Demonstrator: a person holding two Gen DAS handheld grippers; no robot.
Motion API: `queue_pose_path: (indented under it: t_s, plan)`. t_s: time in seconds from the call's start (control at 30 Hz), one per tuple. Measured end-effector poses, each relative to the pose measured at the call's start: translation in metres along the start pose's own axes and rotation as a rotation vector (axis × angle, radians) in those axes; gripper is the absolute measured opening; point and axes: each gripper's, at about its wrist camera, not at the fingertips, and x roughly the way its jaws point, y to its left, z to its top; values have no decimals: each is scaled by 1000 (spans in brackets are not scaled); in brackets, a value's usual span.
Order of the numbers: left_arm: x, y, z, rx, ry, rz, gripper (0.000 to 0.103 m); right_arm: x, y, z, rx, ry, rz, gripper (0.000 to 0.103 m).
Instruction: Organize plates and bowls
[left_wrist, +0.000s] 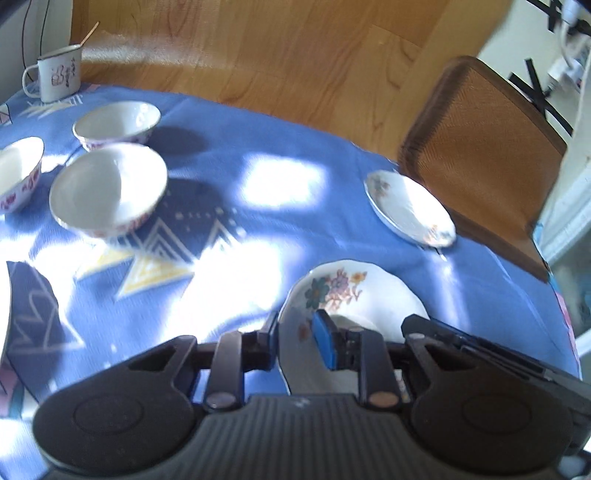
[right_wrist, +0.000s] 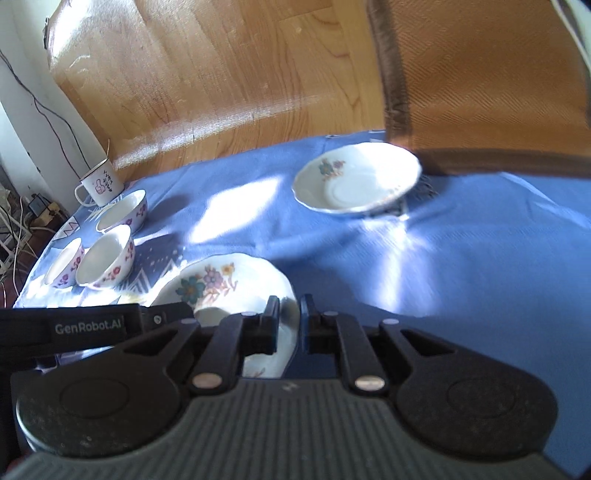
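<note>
The blue patterned tablecloth (left_wrist: 229, 147) covers a round table whose far edge curves against the wooden floor (left_wrist: 258, 44), with a broad bare stretch of cloth lying between the bowls on one side and the plates on the other; a brown woven chair back (left_wrist: 480, 155) stands at the edge, just beside the far white floral plate (left_wrist: 410, 206), which in the right wrist view (right_wrist: 354, 184) sits partly under that chair back. The near white scalloped plate with a painted flower cluster (left_wrist: 343, 291) is tilted, and both grippers grip its rim: the left gripper (left_wrist: 295, 339) has its blue-padded fingers (left_wrist: 325, 343) closed on the plate's left edge, one inside and one outside, while the right gripper (right_wrist: 287, 321) pinches the opposite edge (right_wrist: 236, 280) between nearly closed fingers. Three white bowls with red floral bands (left_wrist: 109, 188) cluster well apart from the plates, close together, near a white enamel mug (left_wrist: 59, 75) at the table's far edge
</note>
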Motion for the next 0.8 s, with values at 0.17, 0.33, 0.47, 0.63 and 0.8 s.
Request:
queue_pose_path:
  t_s: [0.17,0.33,0.47,0.63,0.8]
  plan:
    - [-10,-14,-24,48,-1,-24,23,-23,-9,-21,49,-23,-13,15]
    - [-15,-16,-35,82,9,-48,25,-32,-16,-34,101,-12,17,17]
    - [-24,-11,-46,101,6,-61,25,-39,-12,-45,107,-5,32,16]
    - [-32,-8,-53,104,-2,-62,18,-50,-2,-50,85,-37,3,13]
    - [-57,-3,-50,104,-69,-63,18,-62,14,-43,46,-78,21,13]
